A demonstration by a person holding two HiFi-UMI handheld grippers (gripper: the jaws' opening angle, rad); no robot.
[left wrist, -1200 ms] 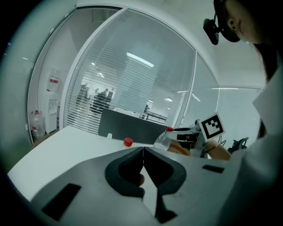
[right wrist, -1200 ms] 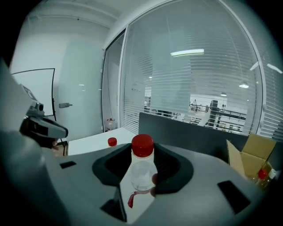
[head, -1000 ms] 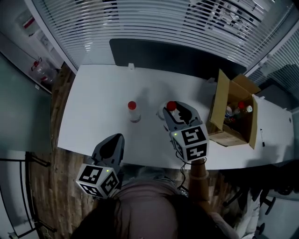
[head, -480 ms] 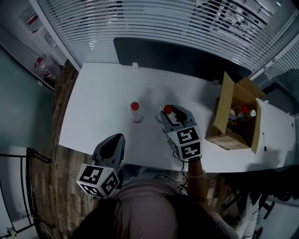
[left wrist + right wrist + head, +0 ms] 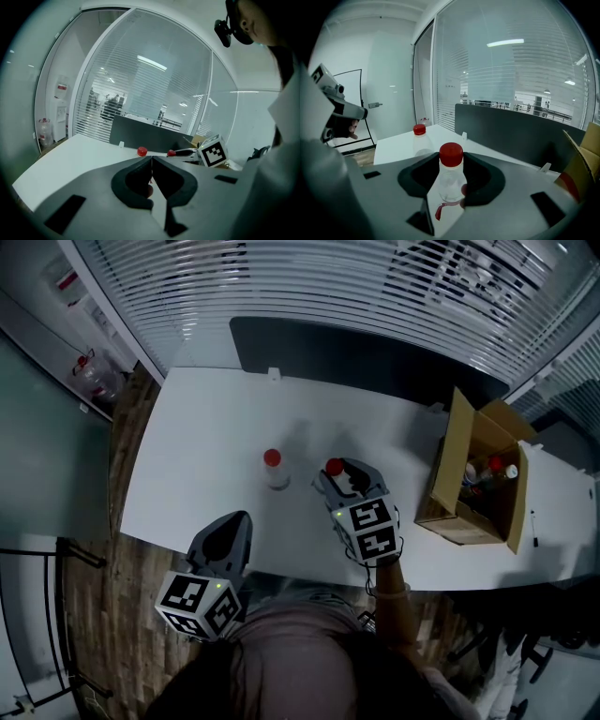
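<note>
From the head view, the right hand-held gripper (image 5: 347, 480) was clenched on a red-capped bottle (image 5: 334, 468) over the white desk (image 5: 197, 456). A second bottle (image 5: 273, 469) stood near on its left, and a cardboard box (image 5: 469, 486) on its right. The left hand-held gripper (image 5: 232, 523) hung at the desk's near edge.

In the left gripper view, its jaws met with nothing between them.

In the right gripper view, the jaws gripped the clear bottle (image 5: 451, 176) upright.

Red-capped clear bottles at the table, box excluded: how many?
2. One clear plastic red-capped bottle stands free on the white table; a second bottle is clamped in the right hand-held gripper. The open cardboard box may hide more.
</note>
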